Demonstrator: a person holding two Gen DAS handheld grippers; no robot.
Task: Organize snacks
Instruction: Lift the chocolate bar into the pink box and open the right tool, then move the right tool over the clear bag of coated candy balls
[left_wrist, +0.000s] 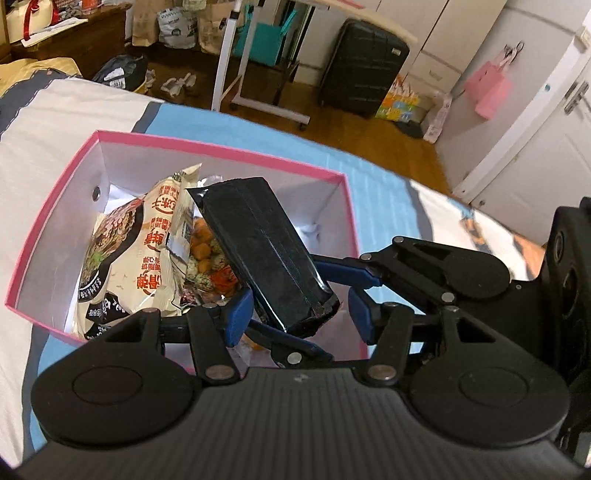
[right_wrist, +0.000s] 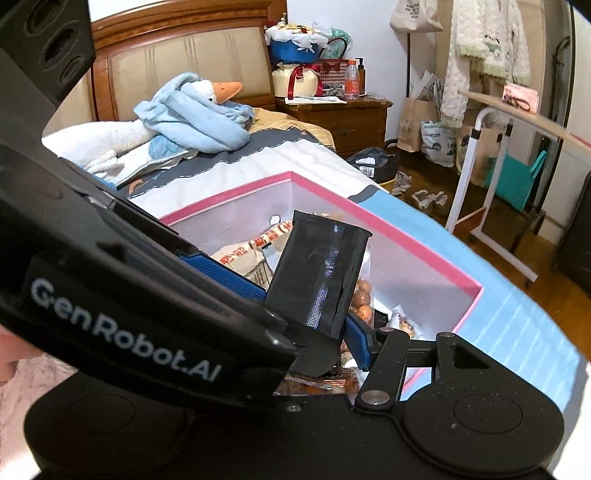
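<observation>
A home bedroom: bed (right_wrist: 258, 162) with wooden headboard (right_wrist: 184, 48), nightstand (right_wrist: 343, 118), suitcase (left_wrist: 362, 74).

Glossy black foil pouch (left_wrist: 266, 251); matt pink-rimmed cardboard box (left_wrist: 221, 149); smooth wooden floor (left_wrist: 369, 136).

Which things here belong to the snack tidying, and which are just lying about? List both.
For the job: pink box, black packet, noodle packet, bag of nuts.

Lying about: suitcase, pink bag, toy goose, bottle, shoes.
</observation>
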